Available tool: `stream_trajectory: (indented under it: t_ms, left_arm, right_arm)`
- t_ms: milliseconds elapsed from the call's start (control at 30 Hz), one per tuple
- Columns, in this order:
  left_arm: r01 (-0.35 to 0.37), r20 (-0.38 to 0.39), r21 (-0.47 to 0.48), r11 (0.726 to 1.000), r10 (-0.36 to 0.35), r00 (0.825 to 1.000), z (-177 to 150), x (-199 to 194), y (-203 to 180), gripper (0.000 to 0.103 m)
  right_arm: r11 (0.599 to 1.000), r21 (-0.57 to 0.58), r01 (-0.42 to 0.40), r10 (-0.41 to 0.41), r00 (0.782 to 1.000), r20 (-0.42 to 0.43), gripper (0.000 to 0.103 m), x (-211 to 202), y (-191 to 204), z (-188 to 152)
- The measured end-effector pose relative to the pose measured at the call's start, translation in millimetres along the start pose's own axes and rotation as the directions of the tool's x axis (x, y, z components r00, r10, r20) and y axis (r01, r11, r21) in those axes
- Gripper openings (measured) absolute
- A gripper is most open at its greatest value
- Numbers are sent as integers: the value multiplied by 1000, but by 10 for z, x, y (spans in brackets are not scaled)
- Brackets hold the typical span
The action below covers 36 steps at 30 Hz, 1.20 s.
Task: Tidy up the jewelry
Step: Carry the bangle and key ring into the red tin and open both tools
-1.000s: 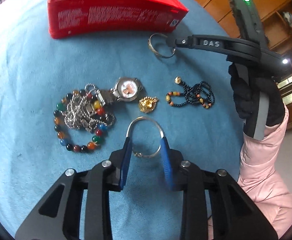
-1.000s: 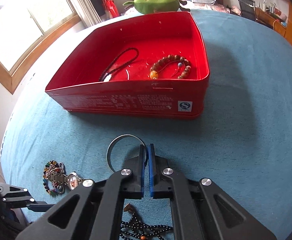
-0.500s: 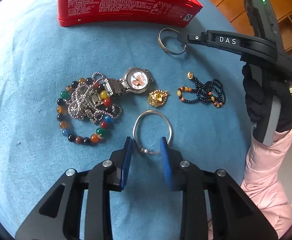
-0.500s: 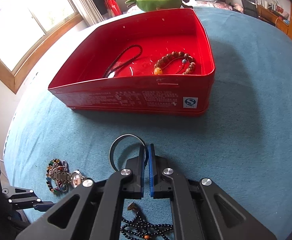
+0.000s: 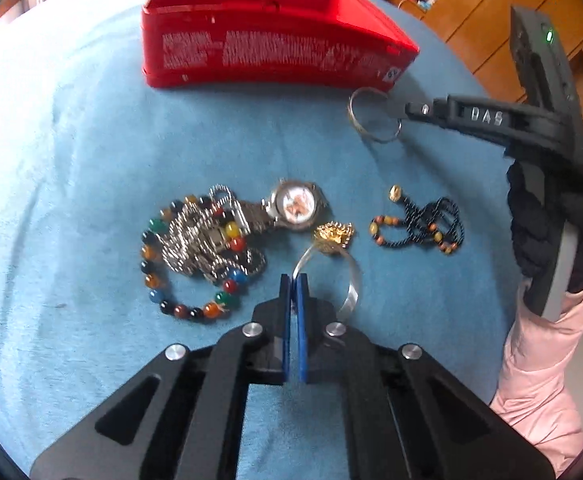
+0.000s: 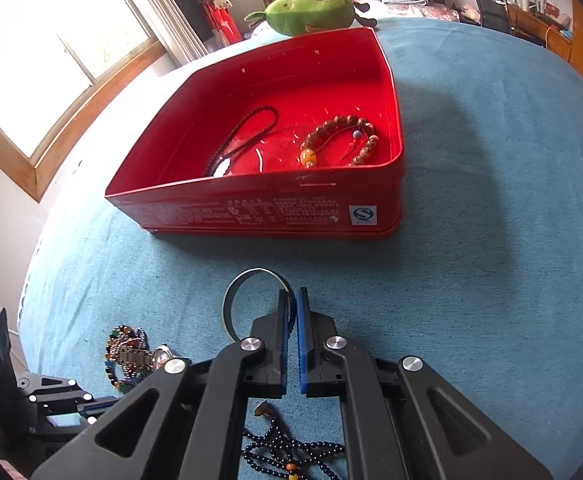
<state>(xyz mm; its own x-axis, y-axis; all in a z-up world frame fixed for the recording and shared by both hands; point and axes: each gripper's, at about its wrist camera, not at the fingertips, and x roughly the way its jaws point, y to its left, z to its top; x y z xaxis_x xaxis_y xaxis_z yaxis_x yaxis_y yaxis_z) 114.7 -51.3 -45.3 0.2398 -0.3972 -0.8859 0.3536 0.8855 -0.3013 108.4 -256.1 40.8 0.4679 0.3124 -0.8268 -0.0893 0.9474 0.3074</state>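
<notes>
Left hand-held gripper (image 5: 294, 280) pinches silver bangle (image 5: 351, 280); right hand-held gripper (image 6: 291, 296) pinches engraved bangle (image 6: 231, 300)

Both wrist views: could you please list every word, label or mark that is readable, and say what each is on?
"DAS": raised letters on the right gripper, seen from the left wrist.
"S": blue logo on a white sticker on the red tin.
White print on the tin's walls: too small and blurred to read.
Watch dial: unreadable.

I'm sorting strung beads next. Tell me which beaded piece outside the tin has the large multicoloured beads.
The multicoloured bead bracelet, tangled with the silver chain left of the watch. The black bead string on the right has tiny dark beads.
</notes>
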Motion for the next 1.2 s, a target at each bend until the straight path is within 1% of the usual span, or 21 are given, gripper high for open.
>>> stream_trajectory:
  t_ms: [233, 367, 433, 633, 833, 1000, 1133, 1200]
  left_arm:
    - [2, 55, -18, 1000, -1, 998, 190, -222, 112, 1]
    - [18, 84, -15, 1000, -17, 996, 269, -318, 99, 1]
    - [19, 103, -8, 1000, -18, 995, 221, -384, 123, 1]
    - [1, 163, -9, 1000, 0, 987, 422, -567, 116, 1]
    - [-12, 192, -11, 1000, 14, 981, 611, -648, 114, 1]
    - [-35, 223, -9, 999, 36, 974, 839, -760, 97, 1]
    - [-37, 243, -10, 999, 39, 969, 1049, -813, 100, 1]
    - [-34, 253, -17, 999, 37, 967, 1160, -816, 120, 1]
  right_arm:
    - [1000, 11, 14, -14, 1000, 19, 4, -92, -54, 14]
    - [1000, 13, 1, -1, 999, 36, 3, -152, -54, 19]
    - [1000, 12, -8, 7, 998, 55, 3, -219, -56, 20]
    - [999, 17, -38, 36, 995, 93, 3, -328, -87, 55]
    - [997, 20, -79, 77, 991, 113, 3, -432, -103, 105]
    - [996, 3, -87, 86, 987, 134, 3, -531, -47, 223]
    - [998, -2, -71, 70, 988, 134, 3, -549, -14, 408]
    - [997, -1, -79, 78, 989, 126, 3, -521, 1, 537]
